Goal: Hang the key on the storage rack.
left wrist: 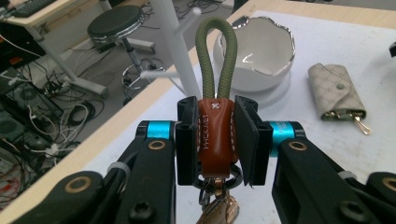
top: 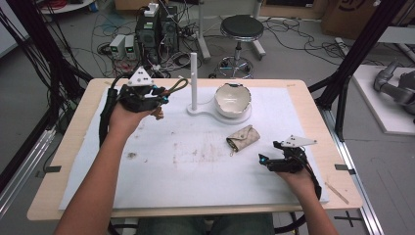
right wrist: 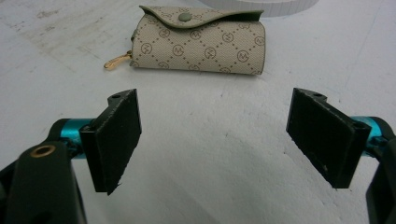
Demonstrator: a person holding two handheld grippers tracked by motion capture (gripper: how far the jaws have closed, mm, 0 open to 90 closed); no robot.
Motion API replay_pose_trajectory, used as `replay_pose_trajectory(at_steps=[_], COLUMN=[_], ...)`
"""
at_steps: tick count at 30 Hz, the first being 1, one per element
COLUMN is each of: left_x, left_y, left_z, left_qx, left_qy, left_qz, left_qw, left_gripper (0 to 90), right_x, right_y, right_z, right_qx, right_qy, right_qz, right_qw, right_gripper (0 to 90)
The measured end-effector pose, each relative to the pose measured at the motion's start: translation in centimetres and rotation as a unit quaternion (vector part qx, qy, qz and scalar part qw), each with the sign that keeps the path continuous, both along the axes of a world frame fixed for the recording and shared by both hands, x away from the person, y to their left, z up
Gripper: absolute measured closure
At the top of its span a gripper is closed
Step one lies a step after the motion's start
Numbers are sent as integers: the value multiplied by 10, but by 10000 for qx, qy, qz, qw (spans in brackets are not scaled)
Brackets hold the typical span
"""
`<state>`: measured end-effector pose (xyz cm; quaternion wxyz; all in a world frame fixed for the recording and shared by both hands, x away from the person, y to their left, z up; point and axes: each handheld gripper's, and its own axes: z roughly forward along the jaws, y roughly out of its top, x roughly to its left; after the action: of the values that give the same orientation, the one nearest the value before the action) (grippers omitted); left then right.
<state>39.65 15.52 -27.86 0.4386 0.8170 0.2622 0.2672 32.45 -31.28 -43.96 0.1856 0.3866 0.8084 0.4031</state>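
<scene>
Keychain (left wrist: 215,126) with olive cord loop clamped by its brown leather tab in left tongs (left wrist: 215,135), lifted over table (top: 195,161) beside white peg stand (top: 194,81); next, probably threading loop over peg; right tongs (right wrist: 215,135) apart near key pouch (right wrist: 201,39).

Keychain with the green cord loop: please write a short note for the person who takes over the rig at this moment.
Left tongs: shut on the brown leather tab of the keychain, held up above the table; its green loop points toward the white peg stand.
Right tongs: open, holding nothing, low over the white mat, facing the beige key pouch.
White bowl sits on the stand's base.
Done: keychain picked up.
Left: probably hang the loop on a peg; the pouch lies untouched.
</scene>
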Motion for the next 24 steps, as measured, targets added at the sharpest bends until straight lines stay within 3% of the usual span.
replay_pose_trajectory(at_steps=[4, 11, 24], left_x=[12, 23, 42], left_y=[-12, -19, -31], left_z=[7, 8, -3], left_qx=[16, 34, 256], left_qy=[-60, -19, 135], left_qz=[29, 117, 245], left_qw=[10000, 9999, 9993], left_gripper=[708, 708, 706], right_x=[0, 0, 0], right_y=[0, -3, -4], right_z=[0, 0, -1], right_qx=[10, 14, 9], right_qy=[-1, -9, 16], right_qz=[8, -9, -25], right_qw=[10000, 10000, 10000], right_gripper=[182, 182, 182])
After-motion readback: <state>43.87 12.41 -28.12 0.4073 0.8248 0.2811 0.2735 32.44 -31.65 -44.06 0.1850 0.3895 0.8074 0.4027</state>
